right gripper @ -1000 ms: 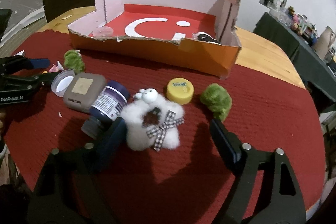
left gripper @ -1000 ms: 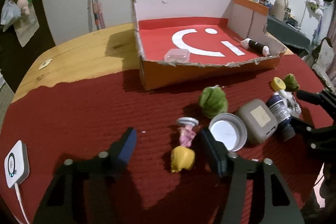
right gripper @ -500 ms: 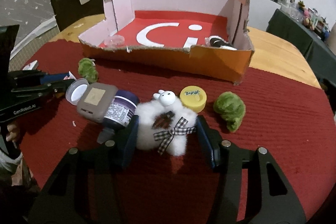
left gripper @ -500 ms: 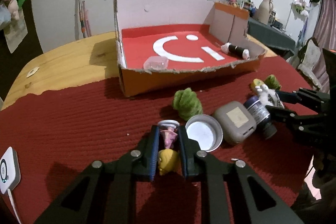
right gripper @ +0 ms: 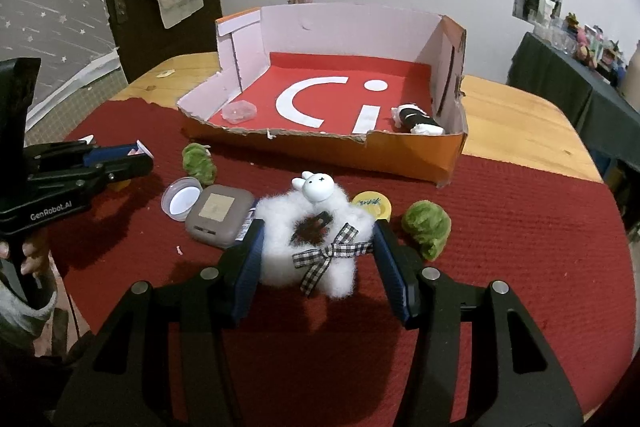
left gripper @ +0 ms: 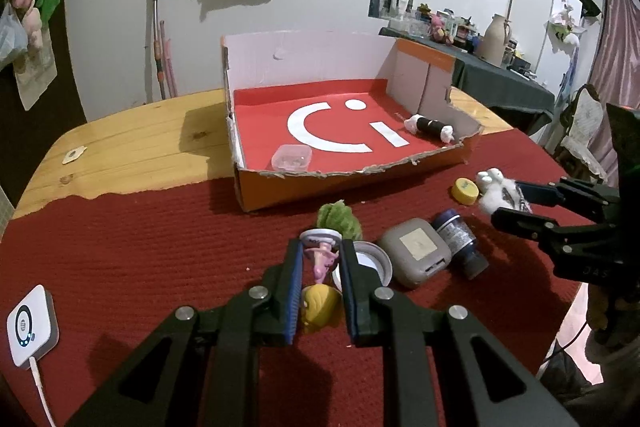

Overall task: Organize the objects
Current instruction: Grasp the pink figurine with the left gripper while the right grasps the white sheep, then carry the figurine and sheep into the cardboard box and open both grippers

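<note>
Left gripper (left gripper: 320,279), lower centre: fingers pinching a pink-and-yellow figurine (left gripper: 320,281); right gripper (right gripper: 318,255), lower centre: fingers clamped on a white plush bunny (right gripper: 316,239); both just above the red-clothed surface (right gripper: 520,247), orange box (right gripper: 320,147) behind.

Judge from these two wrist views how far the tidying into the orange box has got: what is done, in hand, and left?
Done: the orange box already holds a clear container and a black-and-white roll.
In hand: the left gripper is shut on a pink and yellow figurine; the right gripper clamps a fluffy white toy.
Left on the red cloth: two green pompoms, a yellow cap, grey case, dark bottle, white lid.
</note>
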{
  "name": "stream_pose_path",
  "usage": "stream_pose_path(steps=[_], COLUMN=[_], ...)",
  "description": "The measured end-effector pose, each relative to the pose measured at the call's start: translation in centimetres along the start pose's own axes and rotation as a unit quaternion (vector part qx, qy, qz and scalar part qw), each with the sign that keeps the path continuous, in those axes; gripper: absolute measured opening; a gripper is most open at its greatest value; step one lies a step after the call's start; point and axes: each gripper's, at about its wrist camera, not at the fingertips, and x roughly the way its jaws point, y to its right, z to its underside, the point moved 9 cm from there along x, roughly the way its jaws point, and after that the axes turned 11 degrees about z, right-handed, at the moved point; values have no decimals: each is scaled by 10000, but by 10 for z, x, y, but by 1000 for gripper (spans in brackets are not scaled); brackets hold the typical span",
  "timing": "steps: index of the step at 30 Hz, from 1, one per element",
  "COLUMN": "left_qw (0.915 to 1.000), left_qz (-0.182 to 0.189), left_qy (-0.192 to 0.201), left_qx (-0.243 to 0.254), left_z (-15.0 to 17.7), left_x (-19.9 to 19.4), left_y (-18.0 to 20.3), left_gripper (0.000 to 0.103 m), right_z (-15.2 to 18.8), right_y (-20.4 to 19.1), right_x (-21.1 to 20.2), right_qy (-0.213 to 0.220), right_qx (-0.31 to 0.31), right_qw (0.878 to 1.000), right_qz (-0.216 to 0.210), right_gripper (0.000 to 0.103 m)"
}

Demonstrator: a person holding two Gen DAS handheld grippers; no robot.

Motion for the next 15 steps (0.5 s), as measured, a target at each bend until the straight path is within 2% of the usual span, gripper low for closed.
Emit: stream_pose_path(steps=[8, 15], left_qw=[10000, 9998], left_qz=[32, 83], left_qy=[68, 185], left_qx=[16, 84], left_z=[-4, -22], left_x=[-5, -8], left_y=[5, 11], left_gripper=[19, 19], right_z=[-5, -23], right_y=[1, 5], right_x=[-5, -11], right_qy=[88, 248], right_qx=[61, 103], right_qw=[9999, 9996], right_qz=[-28, -69], right_gripper=[52, 52])
